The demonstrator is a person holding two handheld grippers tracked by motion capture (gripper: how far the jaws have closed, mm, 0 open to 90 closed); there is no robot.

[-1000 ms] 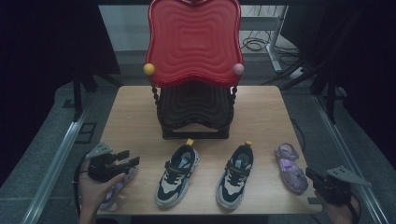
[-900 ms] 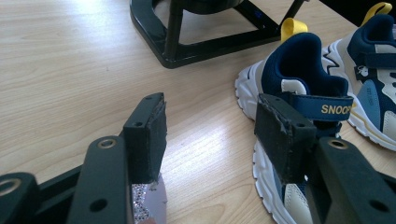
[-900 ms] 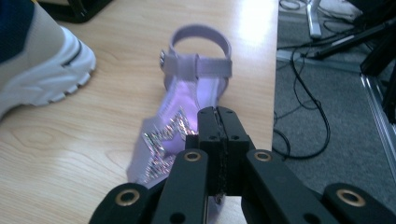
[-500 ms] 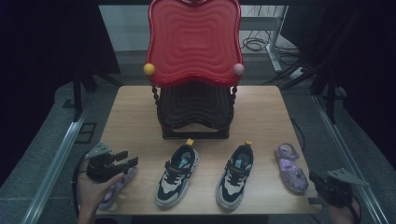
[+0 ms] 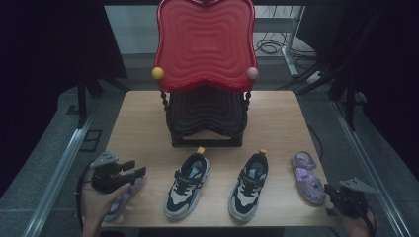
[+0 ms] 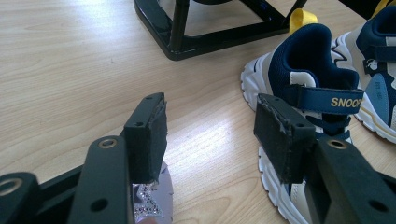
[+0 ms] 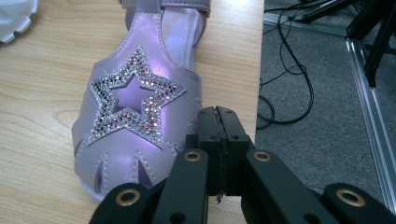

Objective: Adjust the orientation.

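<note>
Purple sandal (image 7: 135, 112) just beside the right gripper (image 7: 217, 122), jaws pressed together; left gripper (image 6: 210, 135) jaws wide above the desk (image 6: 70, 70)

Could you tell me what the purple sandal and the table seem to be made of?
Sandal: probably glossy synthetic leather or plastic; it has a pearly sheen, stitched edges and a star outlined in rhinestone-like sparkles. Table: light wood or wood-look laminate, satin finish; grain lines show, but which one is unclear.

Pale wood-grain table (image 5: 281, 113): smooth, faint sheen. Lilac star sandal (image 7: 140, 107) near table's right edge: pearly glossy, star rimmed with glittering stones. Navy-and-cream sneaker (image 6: 322, 79): matt mesh cloth, rubbery sole. Red ridged tray (image 5: 205, 42): glossy plastic.
</note>
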